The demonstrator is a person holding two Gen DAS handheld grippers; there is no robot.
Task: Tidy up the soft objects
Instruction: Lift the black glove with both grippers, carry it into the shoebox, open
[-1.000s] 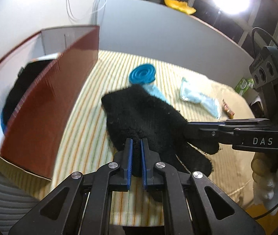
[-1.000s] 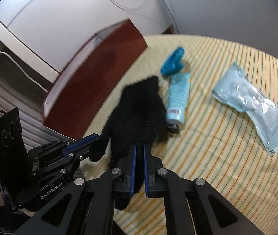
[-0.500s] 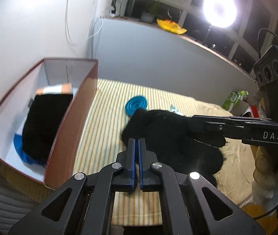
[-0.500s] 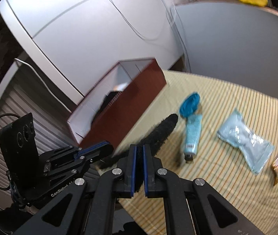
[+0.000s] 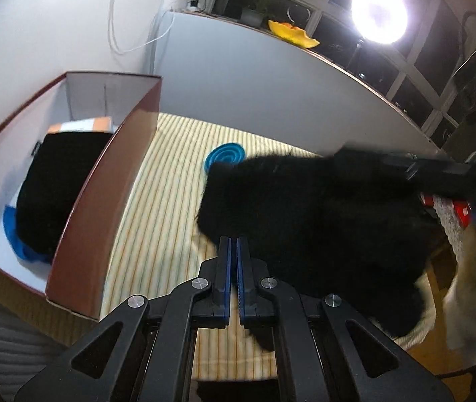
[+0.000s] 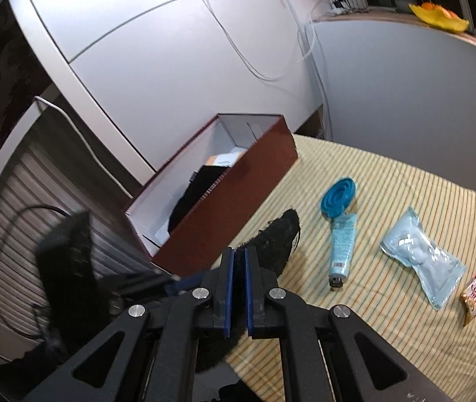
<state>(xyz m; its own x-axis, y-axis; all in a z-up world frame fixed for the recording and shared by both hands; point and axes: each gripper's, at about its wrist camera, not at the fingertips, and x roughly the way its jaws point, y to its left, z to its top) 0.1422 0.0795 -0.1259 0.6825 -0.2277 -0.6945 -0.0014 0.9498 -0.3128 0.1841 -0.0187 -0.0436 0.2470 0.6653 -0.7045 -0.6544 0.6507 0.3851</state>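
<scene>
A fuzzy black glove (image 5: 321,221) hangs lifted above the striped table, held between both grippers. My left gripper (image 5: 232,244) is shut on the glove's near edge. My right gripper (image 6: 239,258) is shut on its other edge; the glove's tip (image 6: 278,238) sticks out past the fingers. A dark red box (image 5: 104,194) with a white inside stands to the left, holding black fabric (image 5: 53,181) and a blue item. The box also shows in the right wrist view (image 6: 238,187).
On the striped cloth (image 6: 388,207) lie a blue collapsible funnel (image 6: 338,196), a light blue tube (image 6: 342,244), a pale blue plastic packet (image 6: 422,261) and a small snack wrapper (image 6: 474,298). A white wall stands behind the table. A bright lamp (image 5: 378,16) shines at upper right.
Both grippers have lifted the black glove off the table and risen; the views now look down from higher, with the box interior more exposed.
</scene>
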